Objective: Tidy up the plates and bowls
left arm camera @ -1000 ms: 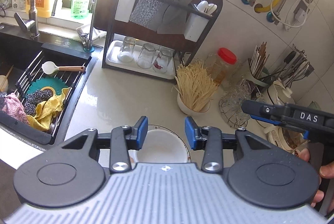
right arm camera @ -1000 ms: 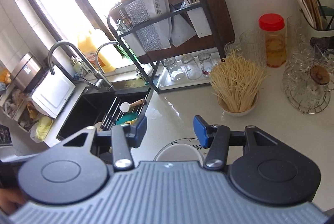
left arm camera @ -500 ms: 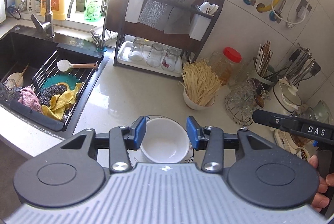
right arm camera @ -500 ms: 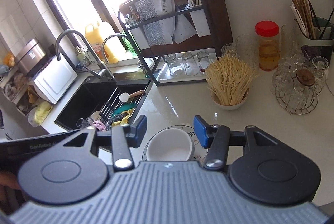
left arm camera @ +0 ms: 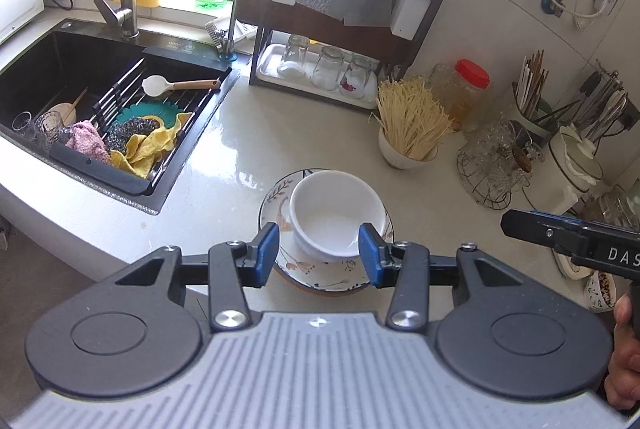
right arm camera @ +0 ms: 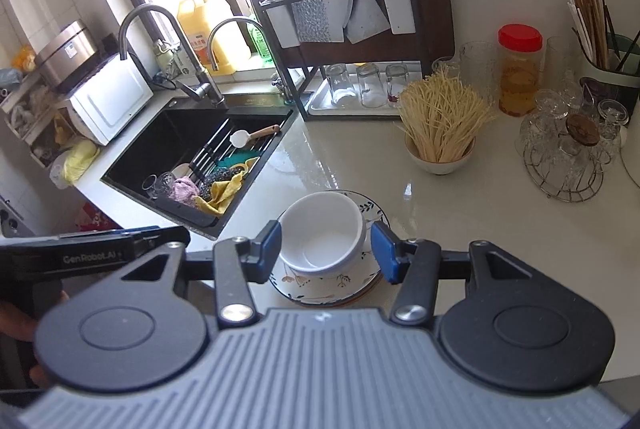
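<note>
left gripper (left arm camera: 318,256): fingers released, empty | right gripper (right arm camera: 327,254): fingers released, empty | bowl (left arm camera: 334,218) on plate (left arm camera: 320,275), just ahead of both finger pairs, seen between them | plate on surface (left arm camera: 248,157)

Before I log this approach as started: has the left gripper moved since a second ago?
Yes. The left gripper has pulled back from the glass rack, which now sits farther up its view, and more of the white bowl shows between its open jaws.

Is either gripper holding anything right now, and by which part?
Nothing is held. Both grippers, left and right, are open above the white bowl on the plate.
</note>
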A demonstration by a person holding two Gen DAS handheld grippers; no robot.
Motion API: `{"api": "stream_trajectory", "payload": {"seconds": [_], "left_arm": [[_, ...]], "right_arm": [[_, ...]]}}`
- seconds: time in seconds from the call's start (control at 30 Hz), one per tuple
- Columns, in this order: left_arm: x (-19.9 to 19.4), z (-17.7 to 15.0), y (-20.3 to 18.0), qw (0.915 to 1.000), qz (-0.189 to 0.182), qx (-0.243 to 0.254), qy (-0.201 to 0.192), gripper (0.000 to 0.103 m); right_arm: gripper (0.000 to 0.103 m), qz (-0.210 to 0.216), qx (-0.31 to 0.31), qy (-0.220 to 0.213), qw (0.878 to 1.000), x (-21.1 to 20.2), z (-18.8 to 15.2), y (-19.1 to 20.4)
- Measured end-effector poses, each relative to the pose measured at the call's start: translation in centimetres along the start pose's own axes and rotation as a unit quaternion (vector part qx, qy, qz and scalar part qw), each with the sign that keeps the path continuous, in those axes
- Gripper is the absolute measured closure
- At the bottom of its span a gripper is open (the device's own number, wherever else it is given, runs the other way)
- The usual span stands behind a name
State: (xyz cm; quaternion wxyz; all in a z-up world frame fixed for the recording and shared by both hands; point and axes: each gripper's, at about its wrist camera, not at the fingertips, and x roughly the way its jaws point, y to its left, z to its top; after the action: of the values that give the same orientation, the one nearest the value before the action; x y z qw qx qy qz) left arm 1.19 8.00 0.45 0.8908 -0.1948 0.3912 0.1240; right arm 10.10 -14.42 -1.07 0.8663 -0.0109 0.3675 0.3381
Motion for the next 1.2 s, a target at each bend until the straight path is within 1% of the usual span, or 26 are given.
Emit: {"api": "stream_trajectory", "payload": {"seconds": [0.1,0.2,0.5,0.63,0.7,0.77,1.2], "left_arm": [[-0.2,-0.8,-0.1,1.0,0.007,-0.002,0.003,0.053],[-0.5,-1.3,-0.3,1.0,0.002,-0.004,0.003,0.051],[-0.3,-2.2,-1.5,0.9999,0.0,0.007,0.014,0.05],[-0.3,-2.6,-1.6,0.9998,0.002,0.005,0.019,0.049],[-0.3,-2.6,-1.7,0.9998,0.004,0.006,0.021,0.049],[-0.3,-2.7,-1.7,0.9997,0.006,0.006,0.023,0.049],[0.0,-2.5,-2.7,0.9994,0.009,0.022,0.026,0.049]], "right_arm": [[0.05,-0.004,-0.004,0.004,1.0,-0.2,-0.4,-0.1],[0.05,-0.02,-0.01,0.0,1.0,-0.5,-0.7,-0.2],[0.05,-0.031,-0.008,0.009,0.999,-0.7,-1.7,-0.9],[0.05,-0.046,-0.026,0.013,0.998,-0.7,-2.6,-0.9],[0.051,-0.04,-0.022,0.02,0.999,-0.7,-2.9,-1.1],[0.052,-0.042,-0.019,0.022,0.999,-0.7,-3.1,-1.2],[0.052,-0.045,-0.013,0.022,0.999,-0.9,-3.2,-1.7]]}}
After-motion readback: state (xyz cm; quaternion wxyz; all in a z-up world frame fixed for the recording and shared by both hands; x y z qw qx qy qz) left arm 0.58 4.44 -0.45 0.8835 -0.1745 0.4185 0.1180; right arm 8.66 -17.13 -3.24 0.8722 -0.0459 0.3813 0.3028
